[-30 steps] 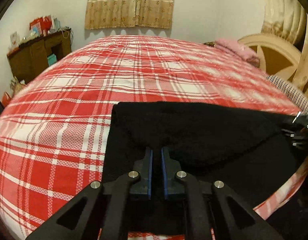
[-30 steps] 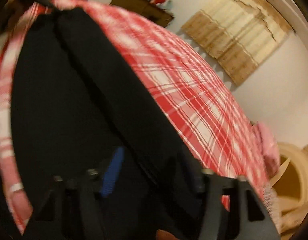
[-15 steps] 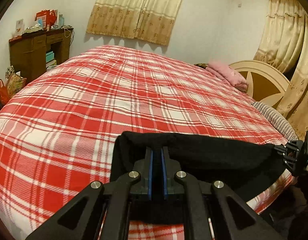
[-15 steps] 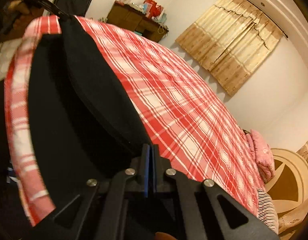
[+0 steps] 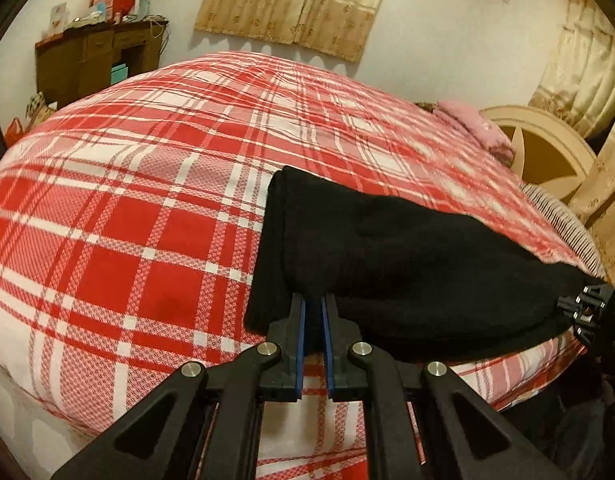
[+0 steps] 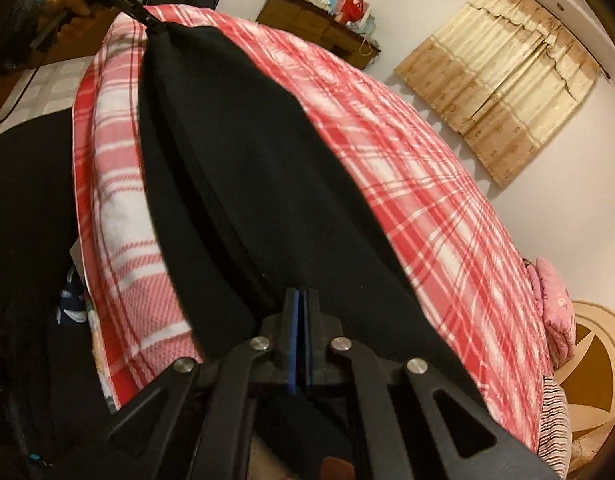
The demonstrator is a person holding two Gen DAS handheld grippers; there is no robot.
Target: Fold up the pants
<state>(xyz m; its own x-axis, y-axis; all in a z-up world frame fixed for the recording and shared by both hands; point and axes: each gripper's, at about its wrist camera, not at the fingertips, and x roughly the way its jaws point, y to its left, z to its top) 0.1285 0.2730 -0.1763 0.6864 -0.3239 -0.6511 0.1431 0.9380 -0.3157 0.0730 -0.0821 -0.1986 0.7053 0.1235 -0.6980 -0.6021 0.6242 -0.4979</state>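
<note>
The black pants (image 5: 407, 264) lie doubled along the near edge of the bed, stretched between the two grippers. The left gripper (image 5: 312, 312) has its blue pads nearly together on the fabric at one end, and the right gripper (image 6: 301, 312) is pinched tight on the other end; how many layers each bite takes in cannot be made out against the dark cloth.

The risk is a slipped layer: if either pinch holds only the top ply, the under one will sag and the fold will go crooked. The cloth also sits close to the mattress edge, so a loose end could slide off toward the floor.

From left to right, the room holds a cluttered wooden dresser (image 5: 95, 60), beige curtains (image 5: 299, 4), the red plaid bedspread (image 5: 147, 200), a pink pillow (image 5: 475, 128) and a round cream headboard (image 5: 547, 152).
</note>
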